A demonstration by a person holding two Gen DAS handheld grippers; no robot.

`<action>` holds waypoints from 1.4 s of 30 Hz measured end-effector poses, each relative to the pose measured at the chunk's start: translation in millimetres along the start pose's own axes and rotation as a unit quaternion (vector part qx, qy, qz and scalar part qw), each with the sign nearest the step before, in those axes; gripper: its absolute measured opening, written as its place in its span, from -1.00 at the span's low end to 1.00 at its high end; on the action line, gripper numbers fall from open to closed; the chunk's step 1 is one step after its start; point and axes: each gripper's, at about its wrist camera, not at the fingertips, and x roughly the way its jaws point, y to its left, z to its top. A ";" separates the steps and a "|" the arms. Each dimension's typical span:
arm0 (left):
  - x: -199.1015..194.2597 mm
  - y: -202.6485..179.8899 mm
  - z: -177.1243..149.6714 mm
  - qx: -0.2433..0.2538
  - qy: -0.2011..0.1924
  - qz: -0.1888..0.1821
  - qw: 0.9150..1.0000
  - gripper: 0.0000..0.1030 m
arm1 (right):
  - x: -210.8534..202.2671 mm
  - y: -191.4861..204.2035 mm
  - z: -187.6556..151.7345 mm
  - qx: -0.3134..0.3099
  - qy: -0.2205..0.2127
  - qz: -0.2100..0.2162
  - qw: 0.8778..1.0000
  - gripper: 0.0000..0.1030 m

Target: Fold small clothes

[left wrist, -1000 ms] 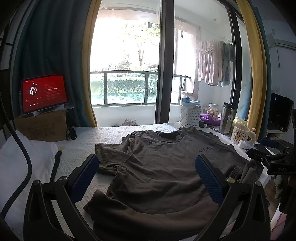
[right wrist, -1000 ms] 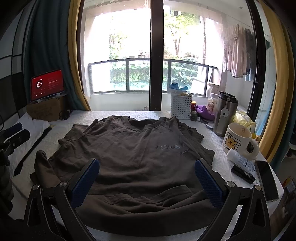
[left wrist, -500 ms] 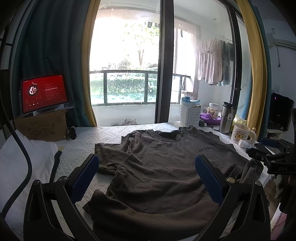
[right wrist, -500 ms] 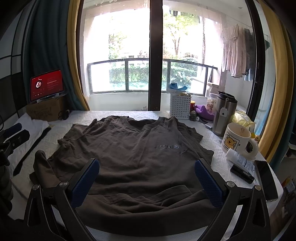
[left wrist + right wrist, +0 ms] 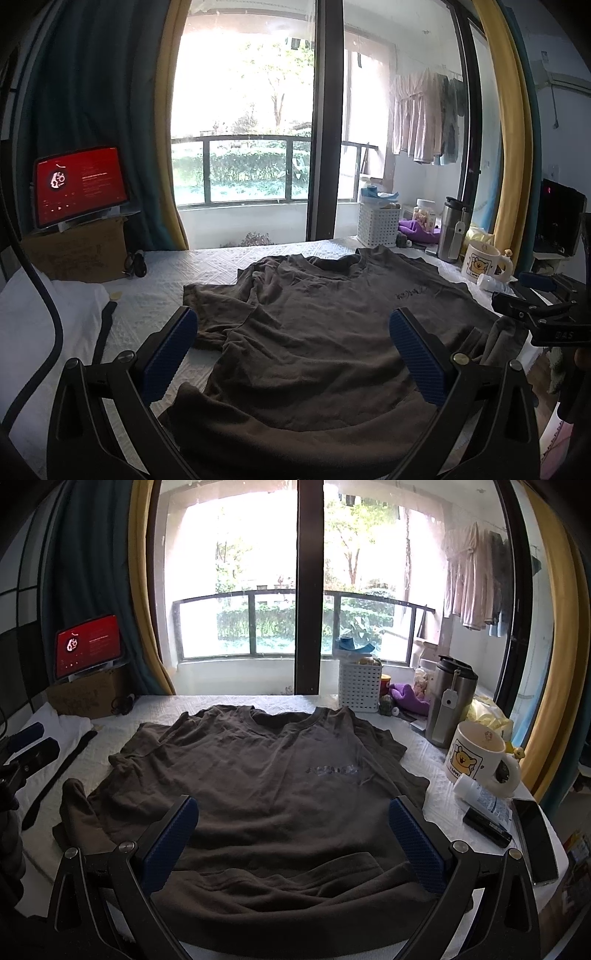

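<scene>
Both grippers, left (image 5: 293,354) and right (image 5: 293,843), gape empty over the t-shirt (image 5: 258,786); only right wrist shows the phone (image 5: 533,840).

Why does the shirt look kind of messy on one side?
The brown T-shirt lies mostly flat, but its sleeve on the left is bunched and wrinkled, and the bottom hem is flipped up. Both grippers hover open above it.
</scene>
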 end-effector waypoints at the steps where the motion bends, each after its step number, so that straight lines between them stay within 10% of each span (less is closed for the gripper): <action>1: 2.6 -0.5 0.3 0.000 0.002 0.000 1.000 0.99 | 3.3 -0.4 0.9 0.000 0.002 0.000 1.000 1.00; 42: 173.6 5.8 55.9 -0.031 0.141 0.033 0.989 0.99 | 170.7 -120.1 73.2 0.005 0.088 -0.035 0.996 0.99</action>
